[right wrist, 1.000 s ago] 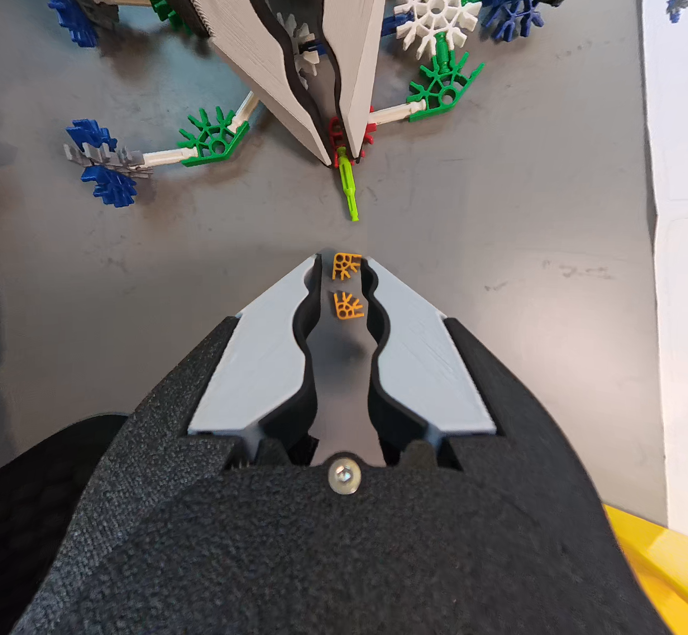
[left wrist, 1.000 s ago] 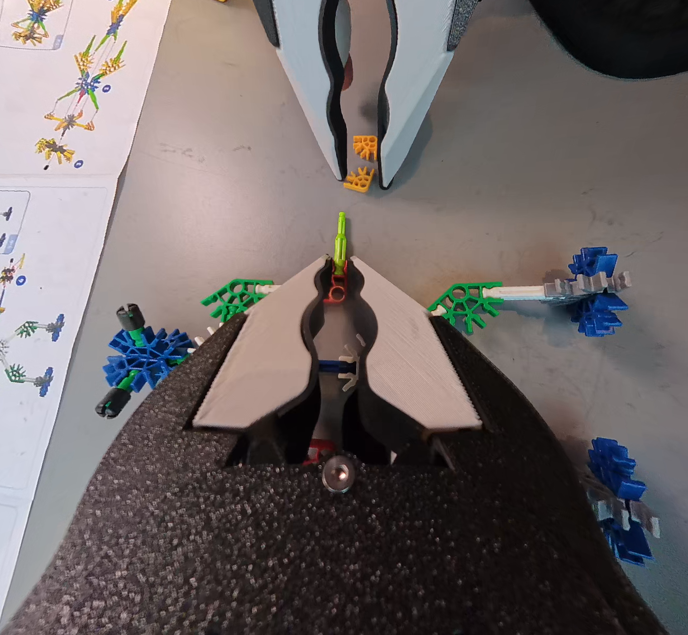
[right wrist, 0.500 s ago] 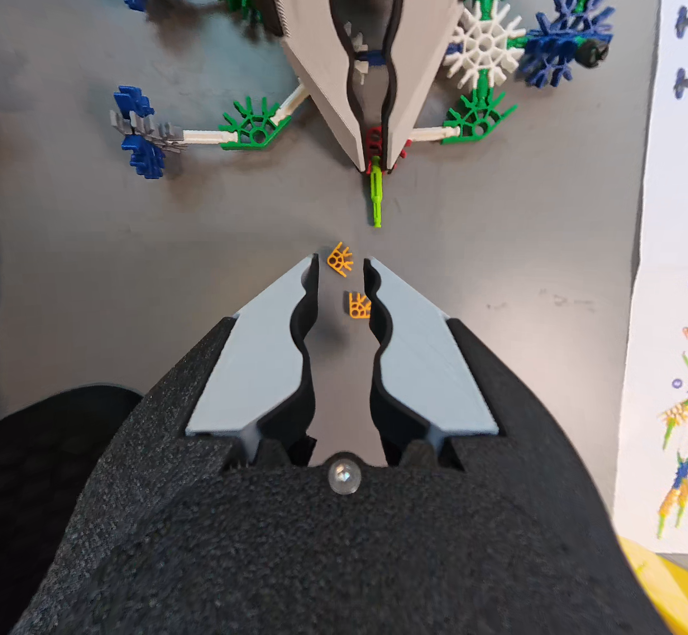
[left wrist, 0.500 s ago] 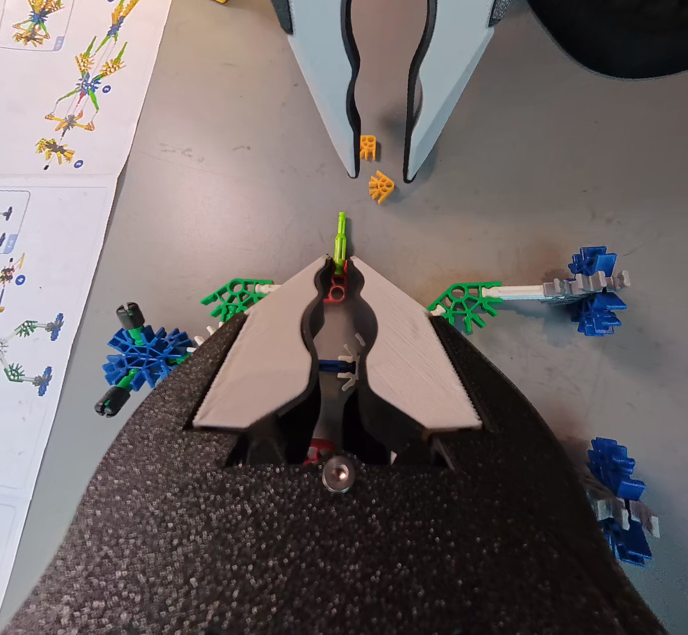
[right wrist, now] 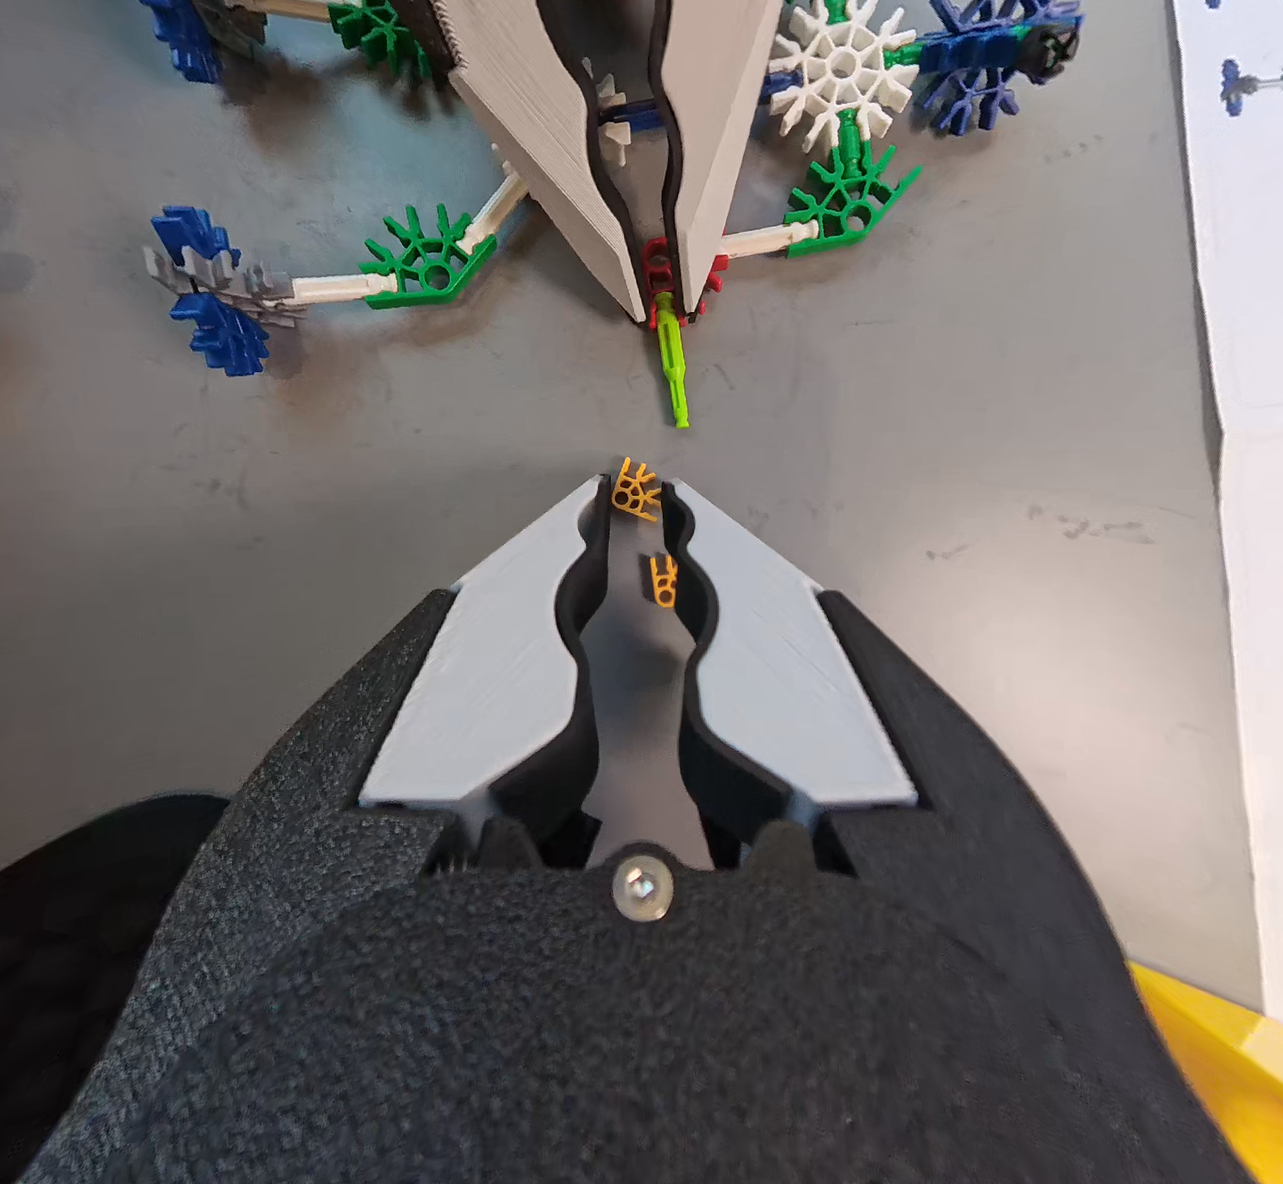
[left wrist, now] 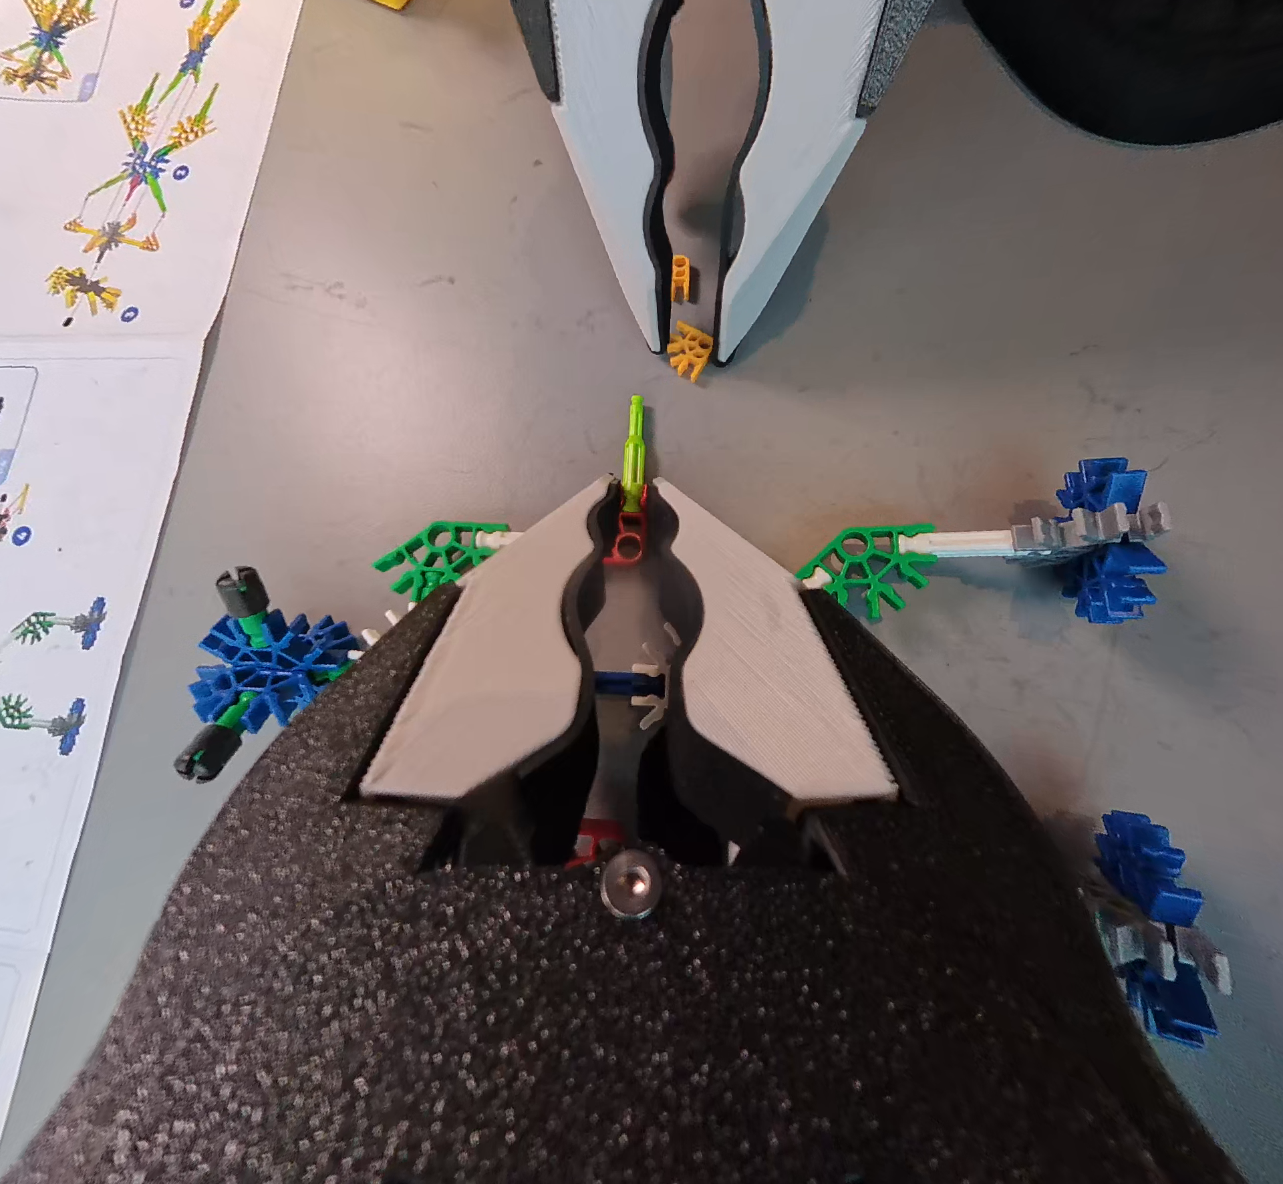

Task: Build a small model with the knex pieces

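On the grey table (left wrist: 416, 234), a red connector (left wrist: 628, 536) of the toy build is clamped in the left gripper (left wrist: 633, 491). A lime rod (left wrist: 634, 449) sticks out of it past the tips, long axis in line with the fingers, pointing at the right gripper (right wrist: 635, 491). An orange connector (right wrist: 634, 491) is pinched at the right gripper's tips, tilted, just short of the rod's end. A second orange piece (right wrist: 664, 580) is seen between the right fingers, farther back. Green connectors (left wrist: 868, 560) and blue connectors (left wrist: 1111, 547) are spread beside the left gripper. An instruction sheet (left wrist: 104, 179) lies near.
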The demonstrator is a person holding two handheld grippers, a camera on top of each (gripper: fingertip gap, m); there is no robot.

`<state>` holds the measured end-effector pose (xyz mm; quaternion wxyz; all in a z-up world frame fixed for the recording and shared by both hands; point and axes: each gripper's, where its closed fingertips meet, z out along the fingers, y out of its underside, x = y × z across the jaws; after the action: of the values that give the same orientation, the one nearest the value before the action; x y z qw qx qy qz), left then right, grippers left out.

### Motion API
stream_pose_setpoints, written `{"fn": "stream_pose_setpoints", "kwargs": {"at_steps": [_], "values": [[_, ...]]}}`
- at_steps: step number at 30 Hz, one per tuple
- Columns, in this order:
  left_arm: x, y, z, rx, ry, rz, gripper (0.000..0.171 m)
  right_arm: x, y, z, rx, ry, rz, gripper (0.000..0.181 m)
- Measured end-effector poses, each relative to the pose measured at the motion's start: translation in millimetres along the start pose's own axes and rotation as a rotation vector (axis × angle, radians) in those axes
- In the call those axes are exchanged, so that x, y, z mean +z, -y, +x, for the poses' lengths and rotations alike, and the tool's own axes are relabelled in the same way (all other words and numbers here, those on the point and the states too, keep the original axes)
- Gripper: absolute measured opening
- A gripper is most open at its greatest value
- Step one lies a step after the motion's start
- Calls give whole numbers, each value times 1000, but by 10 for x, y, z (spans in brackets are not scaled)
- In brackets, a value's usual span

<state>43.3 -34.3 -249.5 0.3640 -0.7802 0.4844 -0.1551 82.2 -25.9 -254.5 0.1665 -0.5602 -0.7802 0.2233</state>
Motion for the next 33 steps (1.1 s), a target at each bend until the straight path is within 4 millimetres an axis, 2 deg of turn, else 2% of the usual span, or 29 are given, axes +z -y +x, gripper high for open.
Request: {"fn": "stream_pose_setpoints", "kwargs": {"at_steps": [6, 11, 33], "values": [[-11, 0, 62, 27, -39, 11, 7, -44, 120, 53, -179, 55, -35, 13], [-12, 1, 66, 25, -48, 18, 7, 13, 123, 67, -260, 96, -91, 13], [-11, 9, 76, 31, -61, 23, 5, 79, 117, 74, -370, 146, -166, 14]]}}
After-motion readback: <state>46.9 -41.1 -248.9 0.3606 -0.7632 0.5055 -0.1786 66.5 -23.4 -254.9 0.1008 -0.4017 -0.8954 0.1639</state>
